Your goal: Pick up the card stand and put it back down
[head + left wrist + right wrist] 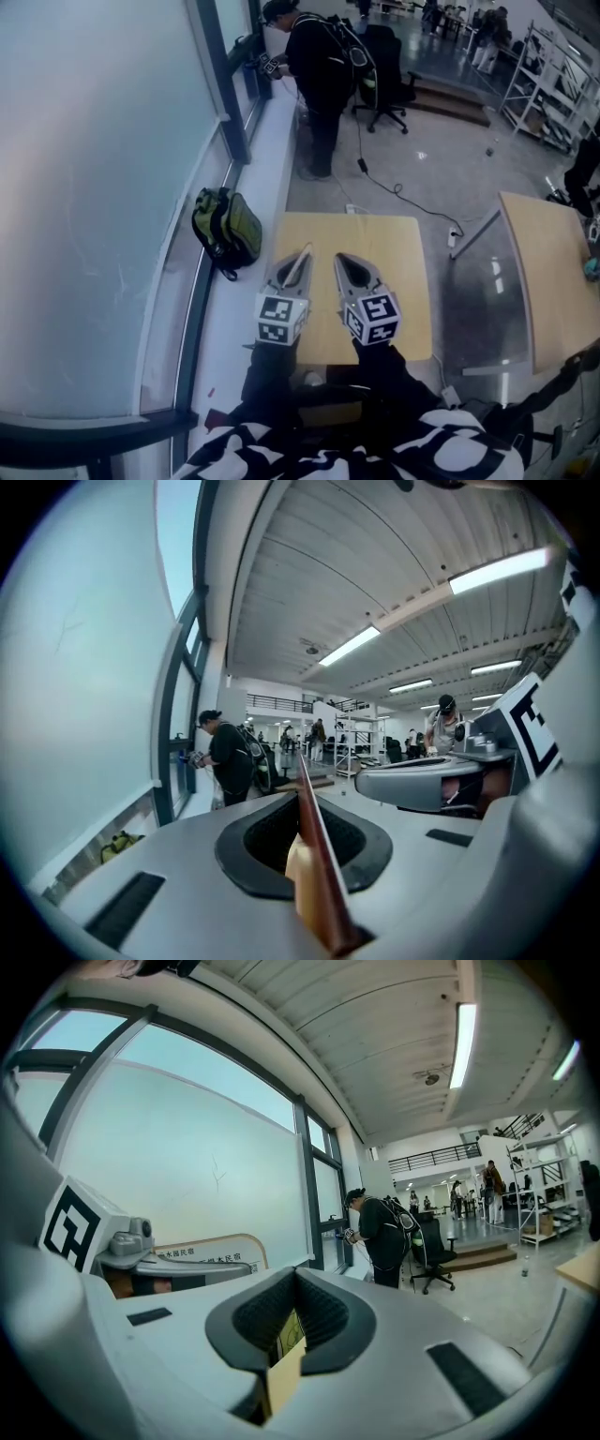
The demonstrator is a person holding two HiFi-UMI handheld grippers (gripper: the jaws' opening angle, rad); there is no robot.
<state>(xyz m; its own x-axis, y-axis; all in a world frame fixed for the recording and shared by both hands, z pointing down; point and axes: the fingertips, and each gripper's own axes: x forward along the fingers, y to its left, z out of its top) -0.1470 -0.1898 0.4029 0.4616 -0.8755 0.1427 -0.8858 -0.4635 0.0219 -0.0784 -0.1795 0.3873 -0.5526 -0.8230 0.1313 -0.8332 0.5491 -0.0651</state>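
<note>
Since the left gripper (305, 251) is closed on a thin brown plate (319, 883), judged to be the card stand seen edge-on, a slip or twist could be caused by so narrow a hold on a smooth, rigid sheet, and a tilted set-down could topple it. At its 3 o'clock, the right gripper (340, 258) is pinched shut on nothing, its ribbed black pads meeting. Both are held over the 6 o'clock edge of a pale, matte wooden table (403, 281). At 10 o'clock a soft olive backpack (228, 225) is slumped. At 12 o'clock a person in black (319, 66) is seen.
</note>
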